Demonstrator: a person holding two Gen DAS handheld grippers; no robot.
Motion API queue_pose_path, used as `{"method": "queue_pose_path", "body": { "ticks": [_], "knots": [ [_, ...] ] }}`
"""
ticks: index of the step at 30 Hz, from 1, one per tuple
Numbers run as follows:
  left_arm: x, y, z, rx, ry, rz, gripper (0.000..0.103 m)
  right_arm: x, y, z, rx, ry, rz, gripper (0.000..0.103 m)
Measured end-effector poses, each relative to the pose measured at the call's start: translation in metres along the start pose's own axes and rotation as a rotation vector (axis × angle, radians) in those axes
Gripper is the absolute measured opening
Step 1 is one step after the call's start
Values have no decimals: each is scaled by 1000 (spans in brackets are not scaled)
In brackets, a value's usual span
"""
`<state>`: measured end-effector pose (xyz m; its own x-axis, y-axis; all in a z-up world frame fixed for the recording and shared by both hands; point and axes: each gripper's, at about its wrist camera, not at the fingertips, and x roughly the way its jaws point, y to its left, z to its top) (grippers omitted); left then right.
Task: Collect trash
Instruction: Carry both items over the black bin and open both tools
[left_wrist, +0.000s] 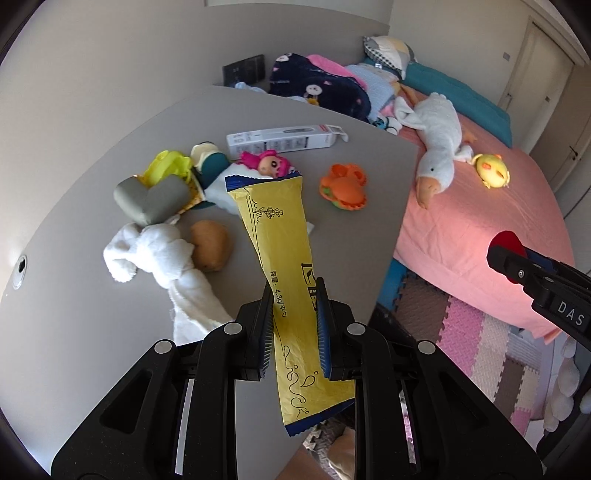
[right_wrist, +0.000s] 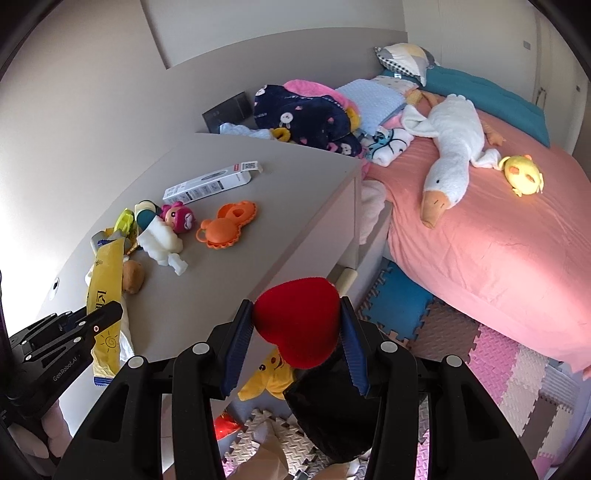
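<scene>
My left gripper is shut on a long yellow snack wrapper with blue ends, held up above the grey table. The same wrapper and the left gripper show at the lower left of the right wrist view. My right gripper is shut on a red heart-shaped soft thing with a black part under it, held over the table's near corner. In the left wrist view that right gripper enters from the right, red showing at its tip. A white carton lies flat on the table.
Toys crowd the table: a pink-haired doll, an orange burger toy, a white plush, a brown potato-like thing. A pink bed with a goose plush stands to the right. Foam mats cover the floor.
</scene>
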<state>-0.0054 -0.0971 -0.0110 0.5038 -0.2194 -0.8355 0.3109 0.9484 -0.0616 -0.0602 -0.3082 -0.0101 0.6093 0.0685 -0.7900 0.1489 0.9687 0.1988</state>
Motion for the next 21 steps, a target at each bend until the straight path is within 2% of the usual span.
{"method": "queue_pose_path", "body": {
  "ticks": [12, 16, 17, 18, 19, 20, 21],
  "knots": [
    [10, -79, -2, 158, 36, -113, 19, -29, -60, -18, 88, -19, -82, 48],
    [17, -100, -5, 214, 73, -165, 22, -36, -78, -23, 130, -14, -97, 49],
    [19, -106, -6, 232, 86, -174, 26, -38, -83, -24, 146, -14, -92, 57],
    [20, -111, -7, 245, 90, -179, 48, -40, -87, -25, 169, -18, -91, 62],
    [20, -115, -8, 257, 86, -172, 81, -44, -91, -26, 185, -29, -103, 68],
    [19, -119, -10, 271, 75, -154, 91, -47, -94, -26, 190, -39, -123, 71],
    [17, -124, -11, 291, 54, -144, 92, -49, -96, -26, 189, -48, -142, 71]
  ]
}}
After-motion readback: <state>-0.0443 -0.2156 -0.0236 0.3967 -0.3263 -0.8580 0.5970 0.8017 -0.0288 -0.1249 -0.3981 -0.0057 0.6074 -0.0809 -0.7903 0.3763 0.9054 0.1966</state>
